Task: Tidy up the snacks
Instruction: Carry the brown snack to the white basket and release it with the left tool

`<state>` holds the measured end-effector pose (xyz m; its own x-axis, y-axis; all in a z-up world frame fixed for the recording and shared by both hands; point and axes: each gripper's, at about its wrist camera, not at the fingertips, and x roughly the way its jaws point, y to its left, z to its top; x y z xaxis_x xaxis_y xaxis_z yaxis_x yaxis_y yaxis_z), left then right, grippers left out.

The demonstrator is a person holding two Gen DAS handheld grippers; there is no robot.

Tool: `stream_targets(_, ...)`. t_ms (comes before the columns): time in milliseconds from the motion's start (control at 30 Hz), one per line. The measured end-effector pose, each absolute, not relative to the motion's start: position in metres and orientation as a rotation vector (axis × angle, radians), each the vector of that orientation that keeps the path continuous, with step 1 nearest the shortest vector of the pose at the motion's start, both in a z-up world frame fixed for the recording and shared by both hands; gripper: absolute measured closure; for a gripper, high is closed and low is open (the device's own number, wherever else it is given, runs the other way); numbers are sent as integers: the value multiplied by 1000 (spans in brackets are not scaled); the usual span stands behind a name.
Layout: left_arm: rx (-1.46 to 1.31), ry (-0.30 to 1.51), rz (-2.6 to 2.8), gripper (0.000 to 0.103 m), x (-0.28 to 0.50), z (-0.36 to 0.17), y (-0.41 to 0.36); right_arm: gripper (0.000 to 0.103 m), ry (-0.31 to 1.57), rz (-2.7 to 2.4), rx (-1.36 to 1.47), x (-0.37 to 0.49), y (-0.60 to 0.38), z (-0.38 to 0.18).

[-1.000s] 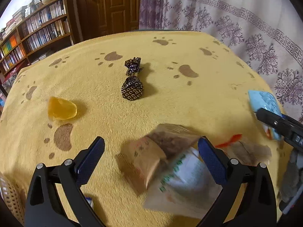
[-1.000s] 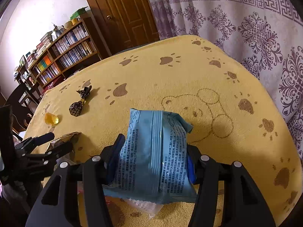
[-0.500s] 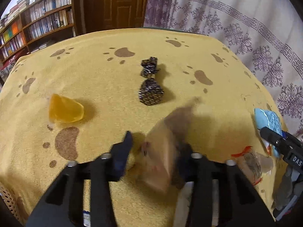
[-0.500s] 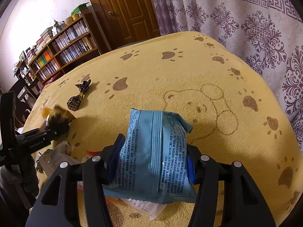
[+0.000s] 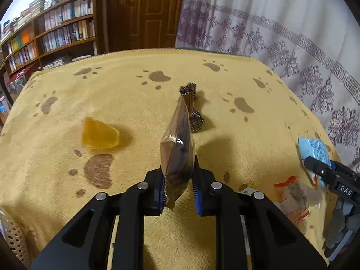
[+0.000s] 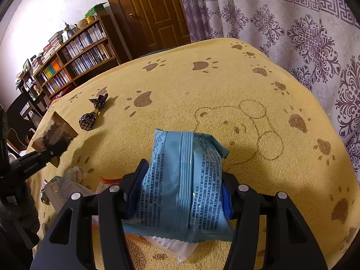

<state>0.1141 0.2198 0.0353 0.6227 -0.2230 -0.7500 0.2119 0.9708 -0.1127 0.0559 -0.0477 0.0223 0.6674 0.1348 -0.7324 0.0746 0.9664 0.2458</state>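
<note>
My left gripper (image 5: 178,190) is shut on a brown snack packet (image 5: 178,153), held edge-on and lifted above the yellow paw-print cloth (image 5: 135,103). The same brown packet (image 6: 54,132) shows at the left of the right wrist view. My right gripper (image 6: 180,193) is shut on a light blue snack packet (image 6: 182,180), held up over the cloth; that blue packet (image 5: 313,147) also appears at the right edge of the left wrist view. On the cloth lie an orange jelly piece (image 5: 100,133), a dark patterned wrapped sweet (image 6: 92,112) and a clear packet with red trim (image 5: 292,193).
A white perforated basket (image 5: 12,238) sits at the lower left corner. More packets (image 6: 65,186) lie on the cloth near the front. A bookshelf (image 5: 49,36) and a wooden door (image 5: 144,13) stand behind the table; a patterned curtain (image 6: 292,29) hangs on the right.
My left gripper has shut on the brown packet and lifted it off the pile, turning it edge-on. The right gripper has kept hold of the blue packet, almost still.
</note>
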Motion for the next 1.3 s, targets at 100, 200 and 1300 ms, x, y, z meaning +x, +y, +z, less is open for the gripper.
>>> stream_targets(100,-14,839,-226,83,108,45,227,47,838,36,266,56,-48,23)
stream_targets(200,-23,817,-196,83,100,57,237,47,835,36,267,55,-49,24)
stream_targets(1300,-110,557,297,83,-43,137,440,47,815,63,244,47,-36,29)
